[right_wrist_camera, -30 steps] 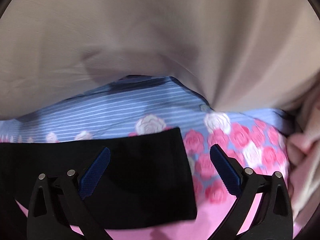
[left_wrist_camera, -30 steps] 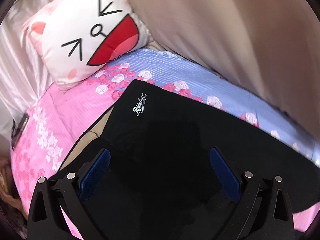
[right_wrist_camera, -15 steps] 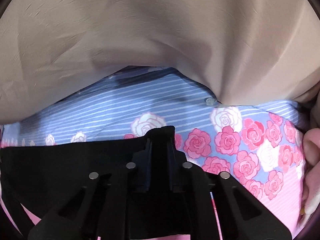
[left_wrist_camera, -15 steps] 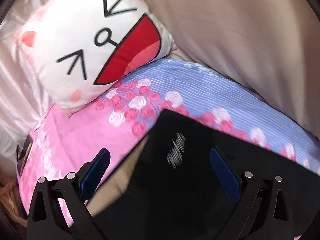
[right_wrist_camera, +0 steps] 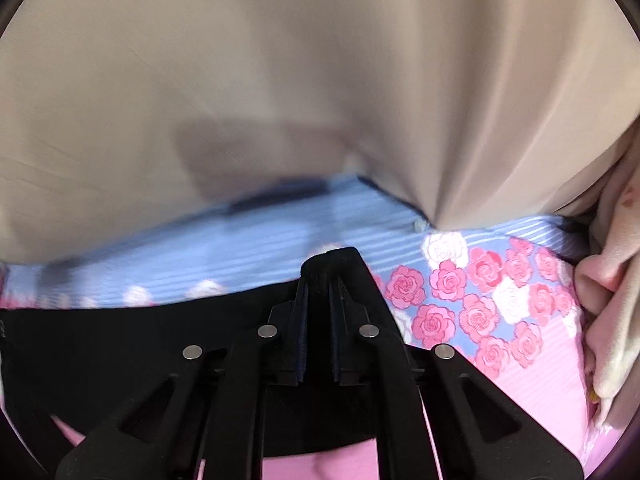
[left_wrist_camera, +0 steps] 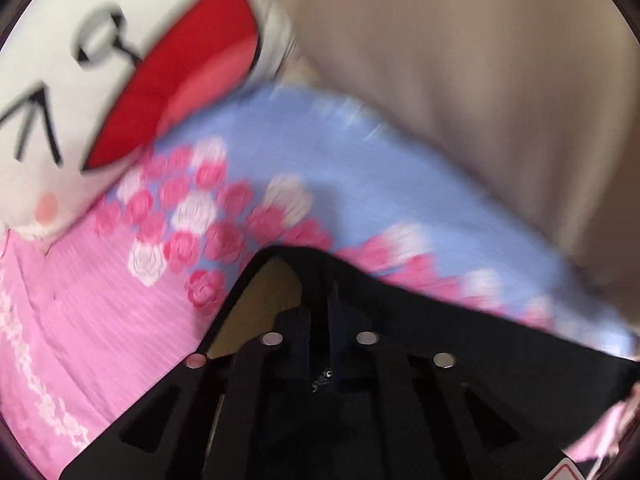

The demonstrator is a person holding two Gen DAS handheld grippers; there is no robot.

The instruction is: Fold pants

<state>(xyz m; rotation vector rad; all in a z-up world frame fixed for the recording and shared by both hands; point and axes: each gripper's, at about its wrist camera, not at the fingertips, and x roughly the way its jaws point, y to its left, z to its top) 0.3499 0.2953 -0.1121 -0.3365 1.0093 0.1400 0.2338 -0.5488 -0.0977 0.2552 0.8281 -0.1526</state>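
Left tongs (left_wrist_camera: 319,312) pressed together on the black pants (left_wrist_camera: 500,352) at their far-left corner; right tongs (right_wrist_camera: 319,280) pinch the far-right corner — the pants lie across the bed's rose-print sheet (right_wrist_camera: 480,304); a cat-face pillow (left_wrist_camera: 80,100) sits far left.

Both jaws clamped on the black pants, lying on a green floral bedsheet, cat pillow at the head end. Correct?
Not quite: the bedsheet is pink and blue floral, not green, as the left wrist view shows. The rest holds: left gripper and right gripper are clamped on the black pants, cat pillow beyond.
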